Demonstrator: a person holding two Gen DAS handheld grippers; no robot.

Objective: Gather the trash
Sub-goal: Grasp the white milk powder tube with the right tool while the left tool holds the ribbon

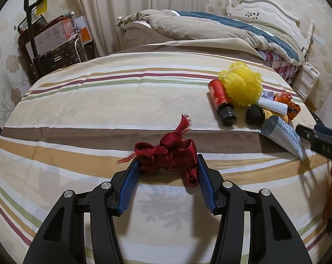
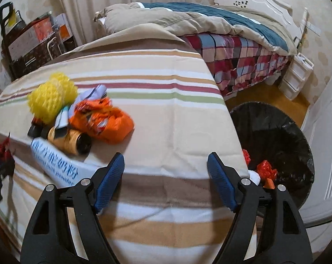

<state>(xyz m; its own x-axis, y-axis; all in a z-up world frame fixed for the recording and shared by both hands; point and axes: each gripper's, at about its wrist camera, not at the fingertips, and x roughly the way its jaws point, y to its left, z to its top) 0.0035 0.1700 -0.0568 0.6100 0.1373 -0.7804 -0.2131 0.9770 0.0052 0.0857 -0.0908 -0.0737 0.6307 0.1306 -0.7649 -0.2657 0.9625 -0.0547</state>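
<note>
The crumpled dark-red ribbon is clamped between the jaws of the left gripper just above the striped bed cover, probably so that it can be carried across to the black-lined bin standing on the floor beside the bed, where red and orange scraps already lie. The right gripper is held over bare cover with its jaws wide apart and nothing between them, apparently ready for the remaining pile, in which a yellow mesh puff, an orange wrapper, small bottles and a white tube are heaped. The ribbon is satiny, knotted and frayed at its ends.
</note>
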